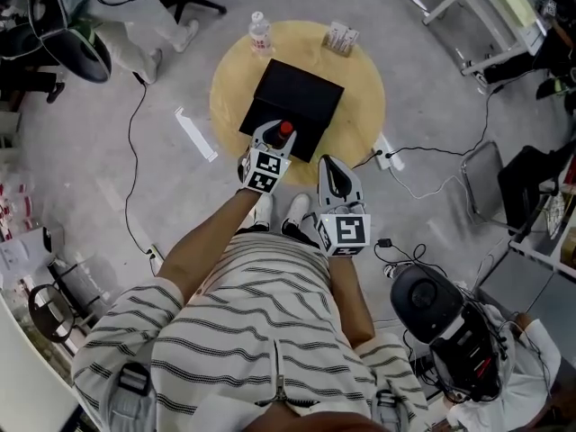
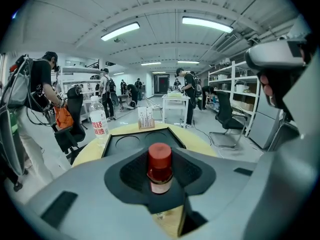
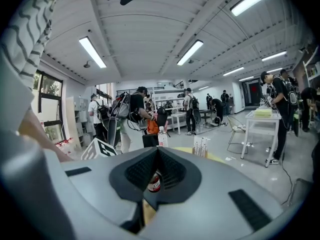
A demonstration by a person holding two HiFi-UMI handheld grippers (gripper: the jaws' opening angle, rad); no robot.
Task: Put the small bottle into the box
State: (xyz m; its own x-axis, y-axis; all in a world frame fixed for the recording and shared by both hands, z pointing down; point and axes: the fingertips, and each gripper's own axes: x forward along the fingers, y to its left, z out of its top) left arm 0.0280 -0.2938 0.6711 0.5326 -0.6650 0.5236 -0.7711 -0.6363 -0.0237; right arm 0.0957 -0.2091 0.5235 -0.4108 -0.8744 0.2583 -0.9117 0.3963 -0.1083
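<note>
The left gripper (image 1: 275, 136), jaws clamped on the upright small glass bottle with a red cap (image 2: 160, 170), hangs at the near edge of the flat black box (image 1: 301, 93), which lies straight ahead, while the right gripper (image 1: 331, 171), closed and empty, sits nearer the person.

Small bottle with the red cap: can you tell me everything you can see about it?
The small bottle has a round red cap, a dark reddish band under it and a pale label lower down. It stands upright, pinched between the jaws of the left gripper, which are shut on it. It is at the near edge of the black box on the round wooden table, not yet inside it. Whether its bottom touches anything cannot be seen.
</note>
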